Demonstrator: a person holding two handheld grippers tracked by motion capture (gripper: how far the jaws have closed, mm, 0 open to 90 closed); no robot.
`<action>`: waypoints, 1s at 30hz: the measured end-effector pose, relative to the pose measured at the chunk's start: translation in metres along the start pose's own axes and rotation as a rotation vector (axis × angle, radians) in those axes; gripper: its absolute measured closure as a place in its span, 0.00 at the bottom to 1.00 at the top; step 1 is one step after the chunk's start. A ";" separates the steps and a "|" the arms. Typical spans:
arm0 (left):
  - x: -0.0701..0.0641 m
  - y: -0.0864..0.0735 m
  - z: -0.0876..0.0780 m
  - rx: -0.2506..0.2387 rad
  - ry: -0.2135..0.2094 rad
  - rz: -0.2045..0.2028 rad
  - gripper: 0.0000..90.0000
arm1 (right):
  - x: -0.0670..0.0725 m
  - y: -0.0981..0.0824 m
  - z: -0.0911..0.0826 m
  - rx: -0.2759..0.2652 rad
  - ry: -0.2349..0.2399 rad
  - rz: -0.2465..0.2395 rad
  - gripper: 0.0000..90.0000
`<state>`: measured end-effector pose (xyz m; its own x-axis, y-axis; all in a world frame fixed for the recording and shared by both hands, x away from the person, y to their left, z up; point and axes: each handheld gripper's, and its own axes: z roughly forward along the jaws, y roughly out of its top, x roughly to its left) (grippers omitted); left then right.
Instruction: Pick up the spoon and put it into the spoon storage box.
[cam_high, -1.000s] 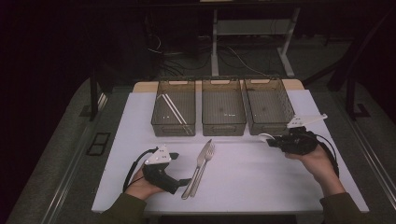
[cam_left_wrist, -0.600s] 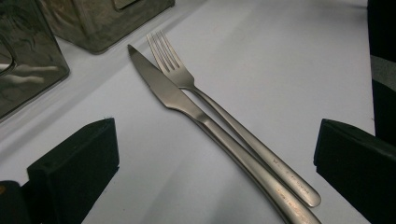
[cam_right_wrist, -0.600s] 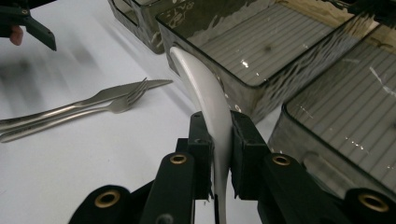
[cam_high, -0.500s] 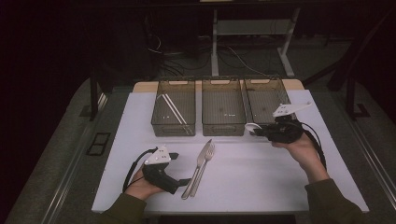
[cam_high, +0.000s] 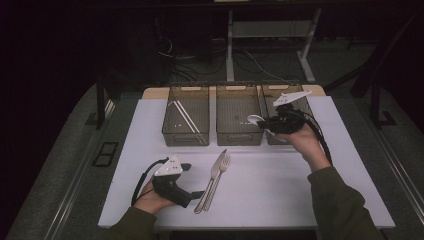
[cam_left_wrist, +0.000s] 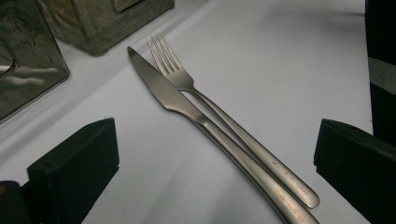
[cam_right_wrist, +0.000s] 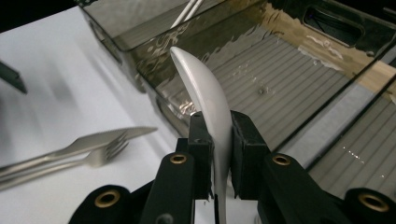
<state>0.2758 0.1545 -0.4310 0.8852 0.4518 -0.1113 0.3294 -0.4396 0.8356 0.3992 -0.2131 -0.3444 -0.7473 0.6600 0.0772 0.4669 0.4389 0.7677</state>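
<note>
The right gripper (cam_right_wrist: 215, 140), jaws clamped on a spoon (cam_right_wrist: 205, 98) (bowl pointing forward), hangs above the middle bin (cam_high: 239, 140), its long axis toward the bin's far end.

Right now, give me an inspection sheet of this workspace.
Surface: white table top, lit, dark around it.
Job's things: white spoon gripped upright; knife and fork lying side by side, touching; three clear bins in a row, the left one holding two pale sticks.
Clutter: nothing seen.
Grippers: right tool shut on the spoon at the middle bin; left tool open, resting by the cutlery handles.
Cables: black cable loops from the left tool; more on the floor behind.
Surroundings: desk legs, dark floor.
</note>
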 end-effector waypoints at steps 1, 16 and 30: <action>0.000 0.000 0.000 0.000 -0.001 0.001 0.00 | -0.001 0.003 0.003 -0.001 -0.003 -0.001 0.89; 0.000 0.001 -0.001 -0.005 -0.010 -0.001 0.00 | -0.006 0.034 0.053 0.008 -0.024 0.068 0.89; 0.000 0.001 0.000 -0.008 -0.010 0.008 0.00 | -0.002 0.032 0.081 0.038 -0.033 0.080 0.89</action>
<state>0.2761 0.1538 -0.4299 0.8912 0.4401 -0.1098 0.3195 -0.4374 0.8406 0.4537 -0.1508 -0.3709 -0.6910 0.7135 0.1159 0.5425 0.4059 0.7355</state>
